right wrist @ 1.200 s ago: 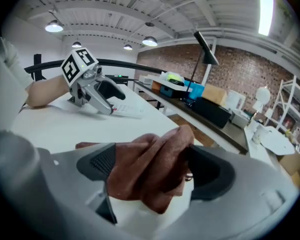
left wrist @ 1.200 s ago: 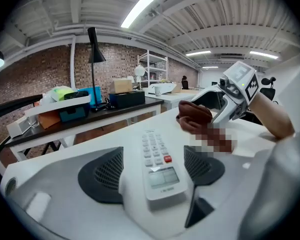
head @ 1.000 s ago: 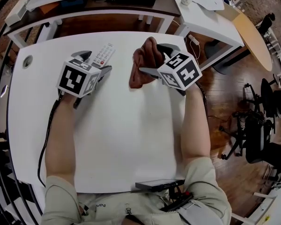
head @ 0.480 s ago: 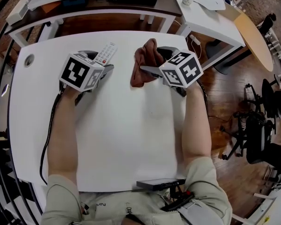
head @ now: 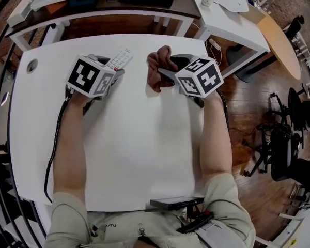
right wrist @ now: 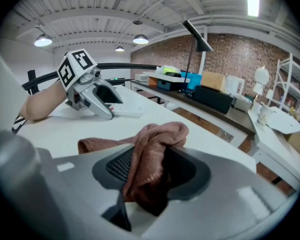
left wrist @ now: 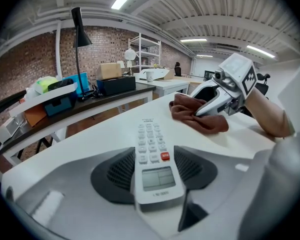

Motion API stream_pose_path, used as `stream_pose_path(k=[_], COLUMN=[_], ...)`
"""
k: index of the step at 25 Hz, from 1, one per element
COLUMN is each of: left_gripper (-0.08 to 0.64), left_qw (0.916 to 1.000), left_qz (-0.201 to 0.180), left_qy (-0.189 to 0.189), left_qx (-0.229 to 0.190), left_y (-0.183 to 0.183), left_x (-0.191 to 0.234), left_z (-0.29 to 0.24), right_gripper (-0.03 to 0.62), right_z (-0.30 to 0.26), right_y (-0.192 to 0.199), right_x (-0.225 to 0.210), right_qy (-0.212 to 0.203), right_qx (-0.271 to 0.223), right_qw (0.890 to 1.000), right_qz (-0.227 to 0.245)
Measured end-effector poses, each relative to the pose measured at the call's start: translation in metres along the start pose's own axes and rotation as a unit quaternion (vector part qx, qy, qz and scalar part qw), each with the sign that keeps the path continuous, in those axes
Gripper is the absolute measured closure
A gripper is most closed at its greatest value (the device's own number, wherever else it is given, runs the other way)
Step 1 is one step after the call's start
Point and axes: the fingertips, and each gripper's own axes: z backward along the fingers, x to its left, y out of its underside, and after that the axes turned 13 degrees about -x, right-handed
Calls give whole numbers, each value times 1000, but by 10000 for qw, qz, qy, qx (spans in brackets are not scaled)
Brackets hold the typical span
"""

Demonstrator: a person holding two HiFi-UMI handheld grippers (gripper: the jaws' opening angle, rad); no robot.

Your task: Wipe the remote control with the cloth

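Both hand-held grippers work over the far half of the white table [head: 144, 154], shown from my head and along each pair of jaws. My left hand-held gripper [left wrist: 155, 165] has just been closing its jaws and now clamps the white remote [head: 123, 57] by its near end. The display and lower edge sit between the two dark ribbed pads, which touch its long sides. The remote faces up, left of the table's middle, its keypad with one red key running out beyond the jaws toward the table's far edge. My right hand-held gripper [right wrist: 150, 170] has likewise just been closing and pinches the rust-brown cloth [head: 157, 68], right of the table's middle and level with the remote. Remote and cloth are apart, with table surface between them. The cloth stands bunched in a fold between the pads, and a loose tail of it trails onto the table on the remote's side. Each hand-held gripper carries a marker cube [head: 90, 76] ahead of my forearm [head: 72, 154]. A round grommet [head: 30, 66] sits in the table's far left corner; a flat black device [head: 175, 203] rests at the table's near edge. Beyond the table's far edge stands a dark-topped second table [head: 183, 4] with a black lamp [left wrist: 78, 21] and a blue bin [left wrist: 65, 104]
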Motion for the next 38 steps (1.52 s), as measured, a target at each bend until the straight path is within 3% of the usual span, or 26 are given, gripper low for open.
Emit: stream_pose_path(k=[14,19,24,30,38], left_gripper=[316,318,318,318,318], left_qw=[9986,9958,9869,9680,9307], left_qz=[-263,-474,-896,-1340,-2245], left_qy=[-328,-517,-736,-1006,-1160], left_qx=[-320,-583,-1124,-1870,-2646], left_y=[-1,-14,-48,-87,-129], left_x=[3,2,-7,-14,-47], left_z=[2,9,27,55,84], right_gripper=[469,474,479,485,491], right_z=[6,13,31,64,123], right_y=[-9,-24,-55,-108,-170], right_x=[-7,-9,-13,-16,-2], right_qy=[349,495,830,1440,2305], right_qx=[-111,-356,-922,-1938,-3118], right_qw=[9993,9981,9921,9693,9134], right_qz=[6,64,188,470,1241])
